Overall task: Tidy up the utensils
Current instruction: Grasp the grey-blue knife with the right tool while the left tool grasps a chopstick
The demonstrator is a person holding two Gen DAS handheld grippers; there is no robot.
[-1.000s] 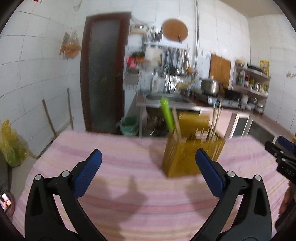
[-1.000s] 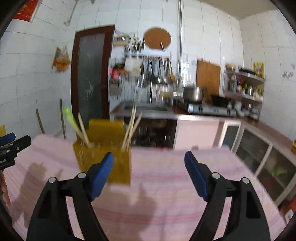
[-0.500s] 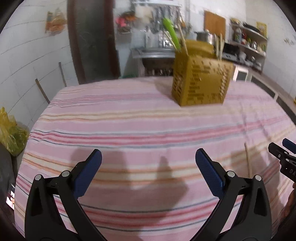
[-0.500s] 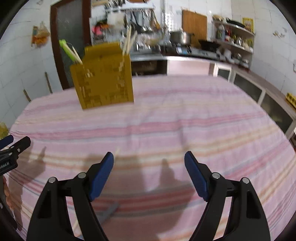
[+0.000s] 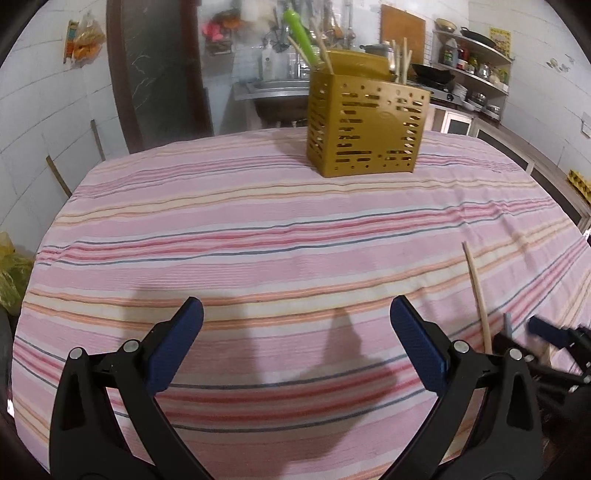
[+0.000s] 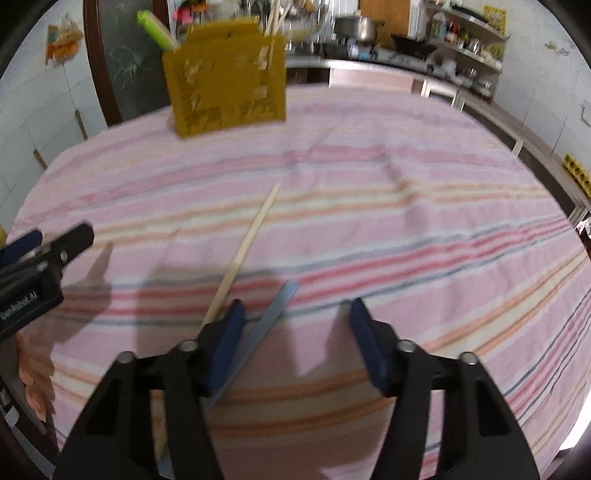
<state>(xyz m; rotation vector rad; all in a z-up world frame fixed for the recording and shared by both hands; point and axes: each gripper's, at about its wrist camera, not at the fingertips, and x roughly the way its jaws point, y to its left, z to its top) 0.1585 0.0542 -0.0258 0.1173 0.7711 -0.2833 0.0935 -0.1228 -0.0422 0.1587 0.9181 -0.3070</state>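
Note:
A gold perforated utensil holder [image 5: 365,125] stands at the far side of the striped table, with a green-handled utensil [image 5: 301,31] and chopsticks in it; it also shows blurred in the right wrist view [image 6: 227,96]. A wooden chopstick [image 6: 245,251] and a flat grey metal utensil [image 6: 266,325] lie on the cloth just ahead of my right gripper [image 6: 295,328], which is open and low over them. The chopstick also shows in the left wrist view [image 5: 478,291]. My left gripper [image 5: 295,339] is open and empty above the cloth.
The pink striped tablecloth [image 5: 258,229] covers the table. Behind it are a dark door [image 5: 155,66], a sink counter and kitchen shelves [image 5: 476,55]. The right gripper shows at the left view's right edge [image 5: 546,332]; the left one shows in the right view [image 6: 40,254].
Both grippers have tilted down and lowered toward the table. The right gripper has moved in over the chopstick and grey utensil, and its jaws have narrowed somewhat. The holder now sits farther up in both views.

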